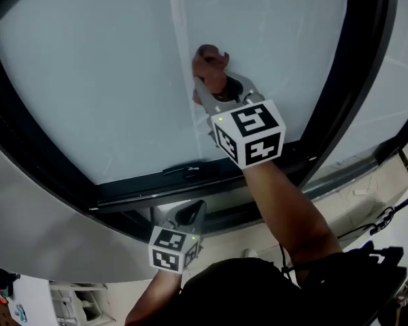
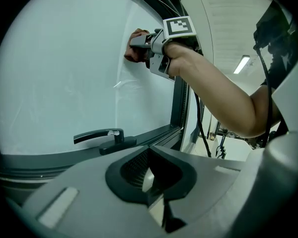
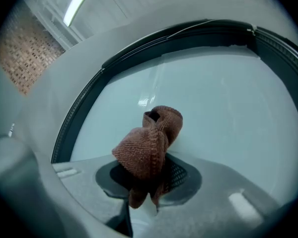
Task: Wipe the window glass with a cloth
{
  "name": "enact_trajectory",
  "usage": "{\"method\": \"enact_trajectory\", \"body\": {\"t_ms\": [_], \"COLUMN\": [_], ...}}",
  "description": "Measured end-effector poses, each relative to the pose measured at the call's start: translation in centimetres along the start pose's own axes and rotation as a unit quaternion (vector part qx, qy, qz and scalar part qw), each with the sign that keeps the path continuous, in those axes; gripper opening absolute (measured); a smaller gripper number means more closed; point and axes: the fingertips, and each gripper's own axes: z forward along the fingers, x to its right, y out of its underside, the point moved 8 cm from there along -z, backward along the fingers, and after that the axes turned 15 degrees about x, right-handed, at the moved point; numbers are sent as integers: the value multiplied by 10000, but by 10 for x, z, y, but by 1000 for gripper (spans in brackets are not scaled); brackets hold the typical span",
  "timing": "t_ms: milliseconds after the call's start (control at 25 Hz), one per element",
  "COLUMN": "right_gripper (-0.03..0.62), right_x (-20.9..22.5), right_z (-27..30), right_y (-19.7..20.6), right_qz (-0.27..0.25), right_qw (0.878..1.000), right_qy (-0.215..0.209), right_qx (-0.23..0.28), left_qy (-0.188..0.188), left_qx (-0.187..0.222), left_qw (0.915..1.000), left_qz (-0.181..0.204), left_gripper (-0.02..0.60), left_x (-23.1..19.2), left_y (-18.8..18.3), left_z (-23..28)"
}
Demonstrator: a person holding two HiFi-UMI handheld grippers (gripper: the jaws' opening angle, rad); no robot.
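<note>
A reddish-brown cloth [image 1: 209, 62] is bunched in my right gripper [image 1: 207, 87], which is shut on it and presses it against the frosted window glass [image 1: 95, 80]. In the right gripper view the cloth [image 3: 150, 147] sticks out from the jaws against the pane [image 3: 223, 108]. From the left gripper view the cloth [image 2: 135, 51] and the right gripper [image 2: 145, 47] show high on the glass [image 2: 59, 78]. My left gripper [image 1: 190, 216] hangs low beneath the window's bottom frame, shut with nothing in it [image 2: 150, 182].
A dark window frame [image 1: 353, 80] surrounds the pane. A black window handle [image 1: 183, 171] lies along the bottom rail, also seen as a handle [image 2: 102, 136] in the left gripper view. Cables [image 1: 387, 217] and equipment lie on the floor at the lower right.
</note>
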Motion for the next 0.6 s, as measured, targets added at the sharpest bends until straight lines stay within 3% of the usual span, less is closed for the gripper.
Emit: {"method": "enact_trajectory", "body": {"t_ms": [600], "right_gripper": [84], "right_x": [-11], "right_z": [-19], "right_y": [35], "right_qz": [-73], "right_qw": [9997], "right_qy": [119], "right_qx": [-210], "left_qy": [-31], "left_qx": [-147], "left_qw": [9998], "left_qz": [-100], "left_gripper": [17], "left_x": [11], "left_y": [18], "left_z": [-17]}}
